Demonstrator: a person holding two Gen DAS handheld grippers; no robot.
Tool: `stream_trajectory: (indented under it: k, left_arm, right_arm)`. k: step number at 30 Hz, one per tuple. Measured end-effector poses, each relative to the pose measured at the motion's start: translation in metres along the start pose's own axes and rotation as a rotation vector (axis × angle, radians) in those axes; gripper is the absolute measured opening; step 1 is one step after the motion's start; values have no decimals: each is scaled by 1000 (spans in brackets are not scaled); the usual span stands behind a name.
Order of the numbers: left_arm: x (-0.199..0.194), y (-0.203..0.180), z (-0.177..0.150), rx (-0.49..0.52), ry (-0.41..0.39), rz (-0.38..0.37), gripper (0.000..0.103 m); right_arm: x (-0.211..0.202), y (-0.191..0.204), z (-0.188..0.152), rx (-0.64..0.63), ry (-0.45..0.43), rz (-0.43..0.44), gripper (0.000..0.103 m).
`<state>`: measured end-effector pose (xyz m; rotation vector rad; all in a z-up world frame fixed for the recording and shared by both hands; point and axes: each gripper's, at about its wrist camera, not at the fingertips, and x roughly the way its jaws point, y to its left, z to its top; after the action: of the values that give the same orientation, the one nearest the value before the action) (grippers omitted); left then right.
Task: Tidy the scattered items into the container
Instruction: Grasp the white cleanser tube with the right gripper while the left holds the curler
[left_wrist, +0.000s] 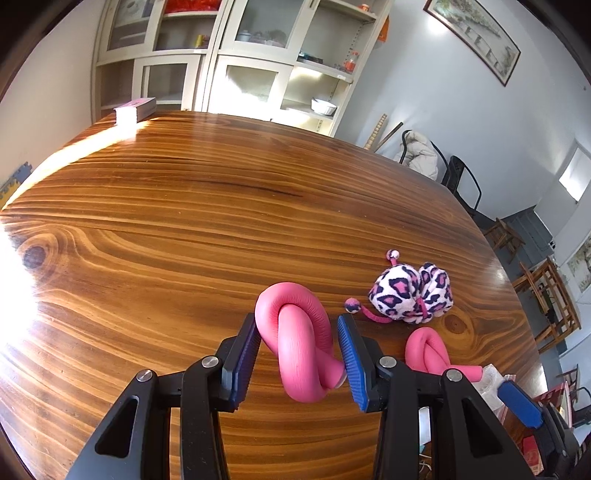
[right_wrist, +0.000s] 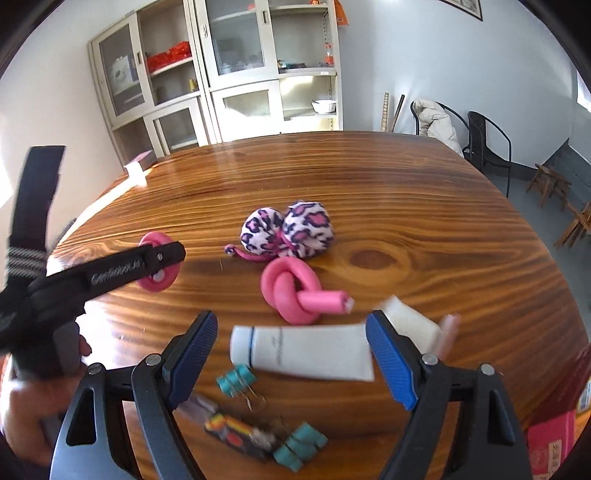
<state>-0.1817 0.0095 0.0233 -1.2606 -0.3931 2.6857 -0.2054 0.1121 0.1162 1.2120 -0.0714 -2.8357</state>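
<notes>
My left gripper (left_wrist: 300, 356) is open around a knotted pink foam roller (left_wrist: 299, 343) on the wooden table (left_wrist: 166, 221); its pads stand on either side, whether touching I cannot tell. A second knotted pink roller (left_wrist: 430, 354) and a pink leopard-print plush bow (left_wrist: 413, 291) lie to its right. My right gripper (right_wrist: 291, 363) is open and empty above a white tube (right_wrist: 303, 352). In the right wrist view the left gripper's arm (right_wrist: 110, 271) covers the first roller (right_wrist: 159, 282); the second roller (right_wrist: 291, 290) and bow (right_wrist: 288, 230) lie beyond the tube.
Teal binder clips (right_wrist: 236, 380) (right_wrist: 299, 445) and a colourful flat packet (right_wrist: 236, 430) lie near the table's front edge. A second white tube (right_wrist: 410, 323) lies at right. A red box (right_wrist: 550, 443) sits at lower right. A book (left_wrist: 135, 109) rests at the far corner. Cabinets and chairs stand behind.
</notes>
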Motion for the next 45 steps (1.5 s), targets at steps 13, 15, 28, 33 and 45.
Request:
stream_trajectory:
  k: [13,15,28,33,45]
  left_arm:
    - [-1,0,-2,10,-8,17,45]
    - [-2,-2,-2,18,-9,12,45]
    - [-5,-16,-8,48,0,-18,45]
    - [-6,-22,-10,64,-2,-22,45]
    - [-6,-19,-7,48,-1,-31,45]
  right_arm:
    - [17,4,-30,-136,91,-209,85]
    - [10,-9,-37,-92,101,-198,85]
    - [-47,-90,-88,157,80,-95,85]
    - [-51,-76,-73,165,41,-14,85]
    - [-12,-45,-48,83,84,-171,37]
